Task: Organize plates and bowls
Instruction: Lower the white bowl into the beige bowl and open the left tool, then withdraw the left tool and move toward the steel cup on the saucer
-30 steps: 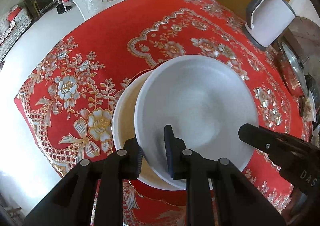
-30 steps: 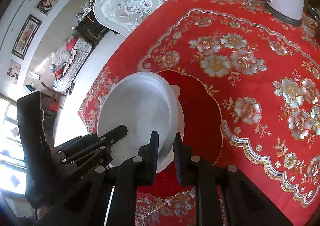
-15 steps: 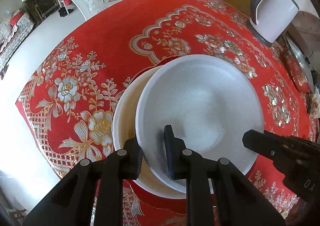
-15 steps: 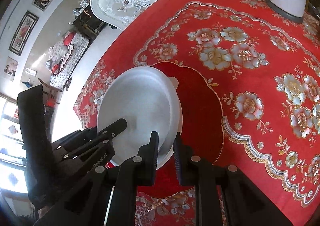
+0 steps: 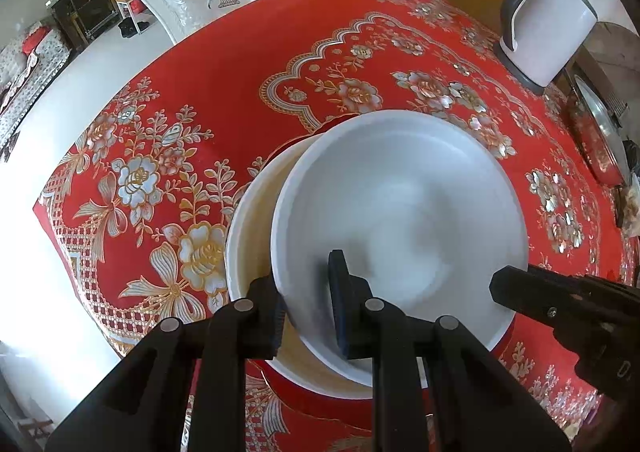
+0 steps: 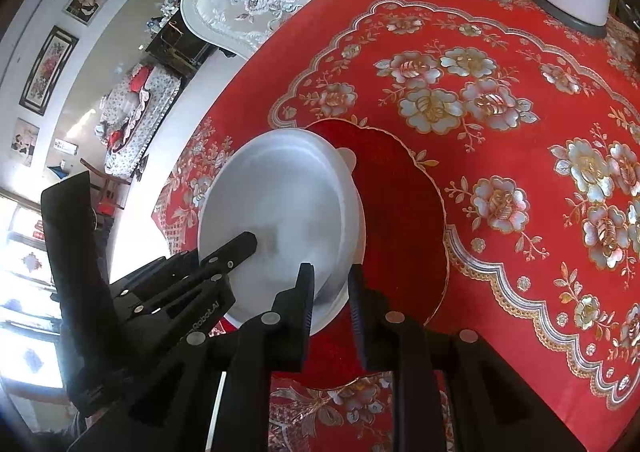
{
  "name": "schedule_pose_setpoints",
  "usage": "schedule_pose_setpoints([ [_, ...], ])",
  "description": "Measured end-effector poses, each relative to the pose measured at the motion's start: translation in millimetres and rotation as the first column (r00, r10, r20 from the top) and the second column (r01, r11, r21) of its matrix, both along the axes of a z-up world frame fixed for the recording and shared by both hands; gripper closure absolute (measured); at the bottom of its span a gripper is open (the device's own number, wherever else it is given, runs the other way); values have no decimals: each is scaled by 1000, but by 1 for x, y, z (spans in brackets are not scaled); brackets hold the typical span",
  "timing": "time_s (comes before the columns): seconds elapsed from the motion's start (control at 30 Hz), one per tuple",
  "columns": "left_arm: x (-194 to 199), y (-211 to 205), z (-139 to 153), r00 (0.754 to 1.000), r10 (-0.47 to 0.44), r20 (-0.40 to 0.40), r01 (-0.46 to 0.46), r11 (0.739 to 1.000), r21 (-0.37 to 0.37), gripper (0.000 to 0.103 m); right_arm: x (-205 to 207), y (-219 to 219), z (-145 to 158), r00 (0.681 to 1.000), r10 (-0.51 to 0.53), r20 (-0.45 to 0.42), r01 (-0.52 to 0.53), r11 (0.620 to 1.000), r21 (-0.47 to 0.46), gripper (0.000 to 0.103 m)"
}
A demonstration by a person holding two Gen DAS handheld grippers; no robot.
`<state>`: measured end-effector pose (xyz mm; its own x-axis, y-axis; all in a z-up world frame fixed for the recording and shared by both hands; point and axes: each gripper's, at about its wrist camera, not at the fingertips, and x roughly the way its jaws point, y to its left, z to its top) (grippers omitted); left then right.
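- White bowl [image 5: 400, 211] is hanging tilted over the cream bowl [image 5: 248, 244], its rim pinched by both the left gripper [image 5: 306, 300] and right gripper [image 6: 330, 292].
- Uneven release is risking a slide off onto the red tablecloth [image 6: 500, 99].
- Both bowls are sitting empty.

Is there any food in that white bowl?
No, the white bowl shows only a bare white inside in the left wrist view.

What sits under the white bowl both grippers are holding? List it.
Under the white bowl: a cream shallow dish, then a dark red plate on the tablecloth. The dish's centre is covered; contact between them is unclear.
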<state>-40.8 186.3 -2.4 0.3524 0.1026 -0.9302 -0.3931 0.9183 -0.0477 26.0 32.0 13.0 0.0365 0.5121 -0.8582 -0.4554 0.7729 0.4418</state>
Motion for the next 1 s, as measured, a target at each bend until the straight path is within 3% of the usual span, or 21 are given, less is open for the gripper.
schedule_pose_setpoints([
  [0.2,-2,1,2,1000,6,3,-6,1000,-5,85,0,-5,2,1000,-7,-3,7,1000,4,78],
  [0.37,-4,0,4,1000,-3,5,3,1000,-11,74,0,-9,2,1000,-15,-5,15,1000,8,74],
  [0.43,-7,-2,8,1000,-4,21,4,1000,-3,62,0,-10,3,1000,-17,-7,17,1000,11,72],
  [0.77,-13,-1,19,999,10,52,-11,1000,5,60,-1,-22,4,999,-42,-11,43,999,14,72],
  [0.87,-17,0,27,997,13,72,-15,1000,26,50,0,-29,4,998,-56,-15,56,998,16,72],
  [1.0,-19,5,35,996,25,89,-29,999,35,48,-1,-40,5,997,-71,-19,71,997,22,71],
])
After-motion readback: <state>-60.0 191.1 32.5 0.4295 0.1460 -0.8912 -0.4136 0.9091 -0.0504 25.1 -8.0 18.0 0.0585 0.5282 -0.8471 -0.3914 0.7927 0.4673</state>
